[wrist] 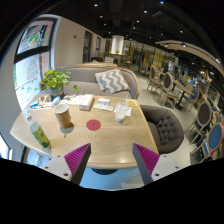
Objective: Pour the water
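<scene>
You held the claw point(111, 160) spread and empty, above the near edge of the desk point(100, 143). The bottle point(37, 132) and the glass point(121, 113) stood untouched; pouring was not begun.

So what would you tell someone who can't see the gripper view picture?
The gripper hangs with open, empty jaws above the near edge of a wooden table. On it beyond stand a green bottle, a cup, a red coaster and a glass.
</scene>
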The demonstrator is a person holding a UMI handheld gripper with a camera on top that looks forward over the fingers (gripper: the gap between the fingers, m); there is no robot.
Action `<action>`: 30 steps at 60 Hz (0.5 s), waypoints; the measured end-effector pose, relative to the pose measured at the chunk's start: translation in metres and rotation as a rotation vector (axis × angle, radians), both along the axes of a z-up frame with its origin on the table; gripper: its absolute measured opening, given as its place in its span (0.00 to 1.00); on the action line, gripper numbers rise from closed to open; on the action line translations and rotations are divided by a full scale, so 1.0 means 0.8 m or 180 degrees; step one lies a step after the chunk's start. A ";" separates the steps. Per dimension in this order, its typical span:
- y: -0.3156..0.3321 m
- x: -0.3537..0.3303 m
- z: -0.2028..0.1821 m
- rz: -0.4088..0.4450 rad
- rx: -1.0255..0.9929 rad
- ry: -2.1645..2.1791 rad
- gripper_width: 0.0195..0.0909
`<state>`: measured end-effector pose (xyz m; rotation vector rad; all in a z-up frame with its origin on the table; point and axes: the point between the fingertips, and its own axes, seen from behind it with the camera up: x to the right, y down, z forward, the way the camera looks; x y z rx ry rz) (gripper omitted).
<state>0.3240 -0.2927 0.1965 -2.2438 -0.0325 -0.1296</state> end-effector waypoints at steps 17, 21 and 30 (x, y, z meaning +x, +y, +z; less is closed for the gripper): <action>-0.029 -0.069 -0.024 -0.0131 -0.0107 -0.0016 0.92; -0.036 -0.110 -0.034 -0.0089 -0.0129 0.0017 0.92; -0.047 -0.226 -0.056 0.0001 -0.0126 0.0220 0.93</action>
